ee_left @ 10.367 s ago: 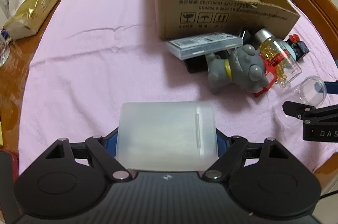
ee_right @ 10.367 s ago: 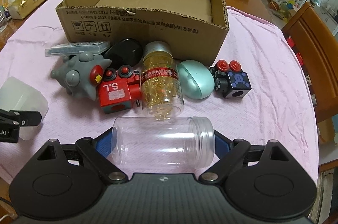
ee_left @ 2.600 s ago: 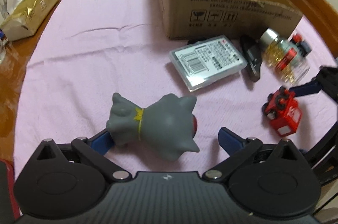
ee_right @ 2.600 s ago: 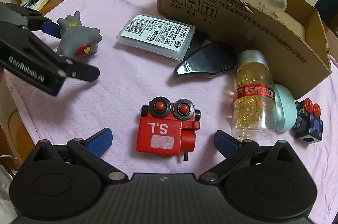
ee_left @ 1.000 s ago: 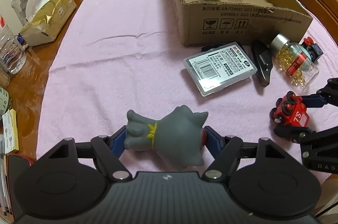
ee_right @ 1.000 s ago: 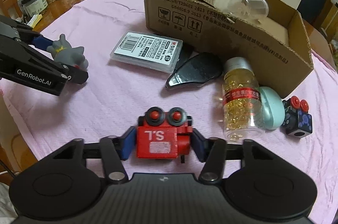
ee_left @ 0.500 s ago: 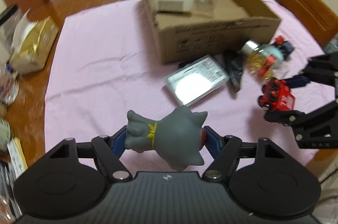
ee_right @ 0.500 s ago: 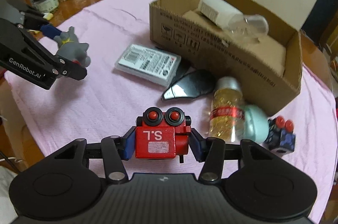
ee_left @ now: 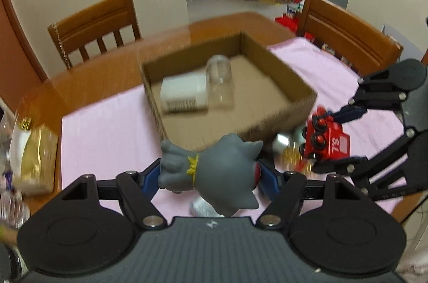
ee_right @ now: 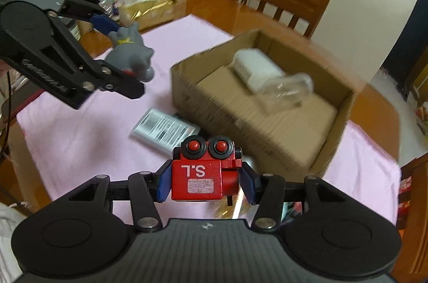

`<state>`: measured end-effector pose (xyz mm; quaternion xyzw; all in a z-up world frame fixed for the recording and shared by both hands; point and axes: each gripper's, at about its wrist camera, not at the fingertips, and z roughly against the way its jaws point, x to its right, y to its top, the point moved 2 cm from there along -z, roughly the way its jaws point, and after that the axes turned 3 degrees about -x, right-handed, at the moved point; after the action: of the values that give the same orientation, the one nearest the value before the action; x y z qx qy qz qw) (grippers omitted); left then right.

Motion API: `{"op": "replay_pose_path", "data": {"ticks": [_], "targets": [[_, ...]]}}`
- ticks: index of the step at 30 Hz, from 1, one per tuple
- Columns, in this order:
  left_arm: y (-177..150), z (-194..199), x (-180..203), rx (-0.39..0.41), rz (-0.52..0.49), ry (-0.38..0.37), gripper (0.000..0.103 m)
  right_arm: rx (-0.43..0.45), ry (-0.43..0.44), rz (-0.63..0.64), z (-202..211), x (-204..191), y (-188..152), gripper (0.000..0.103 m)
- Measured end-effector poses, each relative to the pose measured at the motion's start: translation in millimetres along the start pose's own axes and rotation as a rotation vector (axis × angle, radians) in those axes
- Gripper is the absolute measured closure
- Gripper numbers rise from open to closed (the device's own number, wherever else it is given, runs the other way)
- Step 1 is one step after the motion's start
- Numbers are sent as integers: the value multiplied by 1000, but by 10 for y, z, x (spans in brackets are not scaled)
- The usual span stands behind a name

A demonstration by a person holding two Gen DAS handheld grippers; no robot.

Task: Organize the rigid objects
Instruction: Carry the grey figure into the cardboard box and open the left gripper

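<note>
Carrying two toys above tabletop [ee_left: 88, 128] toward cardboard box [ee_left: 289, 85]. Left tool [ee_left: 208, 173] clamped on grey toy figure [ee_left: 214, 168] across tail and face; looks rubbery, light, may squirm. Right tool [ee_right: 206, 180] clamped on red toy robot [ee_right: 204, 173] across flat sides; hard, light, secure.

A glossy brown wooden table [ee_left: 80, 85] fills mid-frame, covered by a pale pink cloth [ee_left: 107, 128]. On the cloth sit an open brown cardboard box [ee_left: 289, 82] at centre and a flat clear plastic case [ee_right: 163, 129]. A gold tissue pack [ee_left: 34, 160] rests at left.
</note>
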<state>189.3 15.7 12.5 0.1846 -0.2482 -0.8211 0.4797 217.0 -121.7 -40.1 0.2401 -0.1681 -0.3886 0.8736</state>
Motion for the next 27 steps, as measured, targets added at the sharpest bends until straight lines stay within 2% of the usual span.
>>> {"op": "replay_pose_path", "data": {"ticks": [6, 16, 19, 20, 21, 23, 27], "targets": [[397, -265, -95, 40, 13, 16, 30, 37, -24, -8, 55, 247, 192, 47], [601, -720, -114, 33, 26, 53, 30, 59, -70, -17, 26, 543, 366, 47], [592, -846, -179, 62, 71, 84, 23, 62, -80, -20, -2, 609, 401, 47], [584, -874, -202, 70, 85, 100, 12, 62, -80, -21, -12, 629, 413, 47], [575, -896, -226, 79, 97, 115, 6, 62, -80, -22, -23, 648, 424, 47], [548, -897, -270, 86, 119, 147, 6, 60, -81, -28, -54, 684, 437, 47], [467, -799, -323, 79, 169, 137, 5, 52, -91, -34, -114, 763, 443, 47]]}}
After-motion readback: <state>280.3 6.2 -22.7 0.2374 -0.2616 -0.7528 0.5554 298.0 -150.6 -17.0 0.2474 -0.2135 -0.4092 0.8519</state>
